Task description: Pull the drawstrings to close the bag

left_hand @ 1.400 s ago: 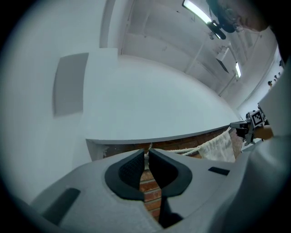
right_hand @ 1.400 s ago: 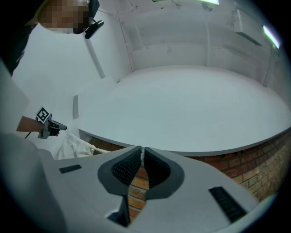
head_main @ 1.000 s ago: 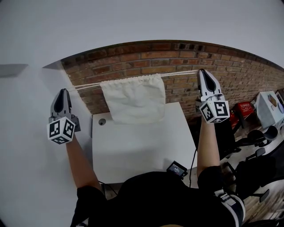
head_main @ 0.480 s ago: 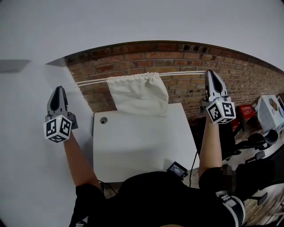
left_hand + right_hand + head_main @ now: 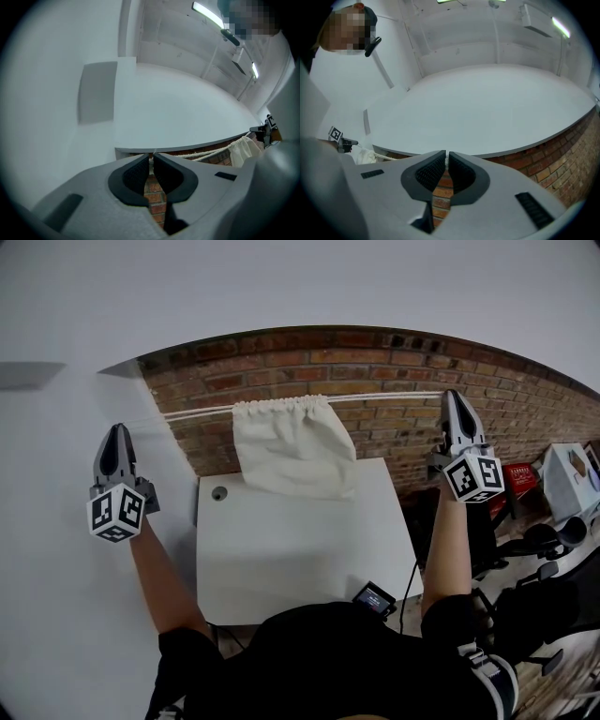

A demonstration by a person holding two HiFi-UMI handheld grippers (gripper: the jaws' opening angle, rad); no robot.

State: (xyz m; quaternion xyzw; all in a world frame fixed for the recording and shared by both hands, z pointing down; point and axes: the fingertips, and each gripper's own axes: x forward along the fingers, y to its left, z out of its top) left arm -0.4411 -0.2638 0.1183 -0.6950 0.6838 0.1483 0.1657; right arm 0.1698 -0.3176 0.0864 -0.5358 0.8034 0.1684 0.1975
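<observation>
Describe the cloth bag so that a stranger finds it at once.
Look at the brick wall behind the white table. In front of it, over the table's far edge, hangs a cream cloth bag. It alone is fabric, its gathered top strung on taut white cords.

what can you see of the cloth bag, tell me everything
The bag is off-white, soft-looking cloth, wrinkled and fairly flat. Its top edge is puckered into tight gathers, narrower than the body below. It hangs in front of the brick wall from white drawstrings pulled taut out of both sides. One end is pinched in the left gripper, the other in the right gripper. Its lower part seems to drape over the far edge of the white table.
</observation>
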